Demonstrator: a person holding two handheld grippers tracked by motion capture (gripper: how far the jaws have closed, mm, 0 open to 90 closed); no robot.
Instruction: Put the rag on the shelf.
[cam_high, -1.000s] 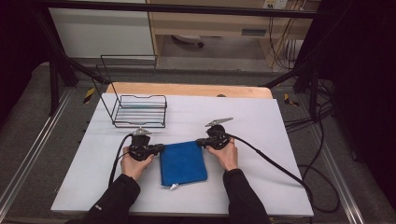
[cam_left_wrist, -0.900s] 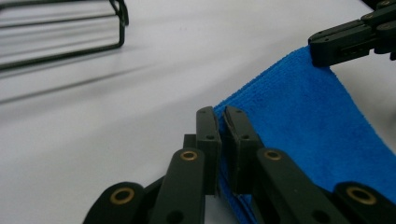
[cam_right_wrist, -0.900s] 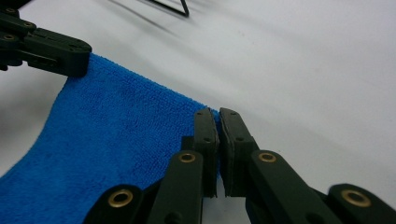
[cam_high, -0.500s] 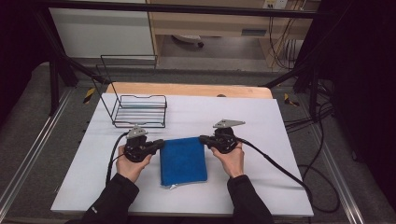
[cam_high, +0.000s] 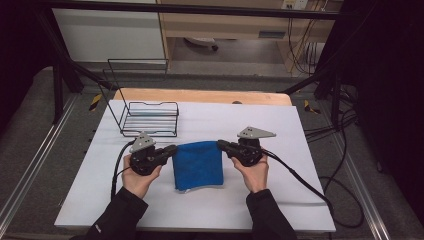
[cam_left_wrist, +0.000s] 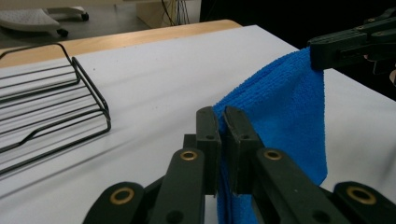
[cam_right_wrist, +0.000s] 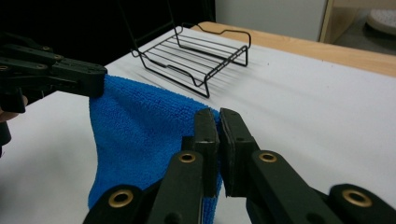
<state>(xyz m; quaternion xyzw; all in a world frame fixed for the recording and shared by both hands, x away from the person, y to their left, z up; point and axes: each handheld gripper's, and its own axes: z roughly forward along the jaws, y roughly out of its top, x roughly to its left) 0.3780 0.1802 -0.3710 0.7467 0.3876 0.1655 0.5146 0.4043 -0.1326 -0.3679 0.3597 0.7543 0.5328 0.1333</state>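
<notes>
The blue terry microfibre cloth (cam_high: 198, 165), folded, hangs by its two top corners above the white tabletop's (cam_high: 300, 200) middle.

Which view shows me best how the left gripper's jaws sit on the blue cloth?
The left gripper view: the left gripper has both jaws shut on a top corner of the blue cloth, which hangs below. The right gripper view shows that pinch side-on, farther off. The high view shows the cloth stretched between both grippers, the pinch itself small.

Blue cloth (cam_high: 198, 165), black wire rack (cam_high: 150, 119), white table (cam_high: 300, 200).
</notes>
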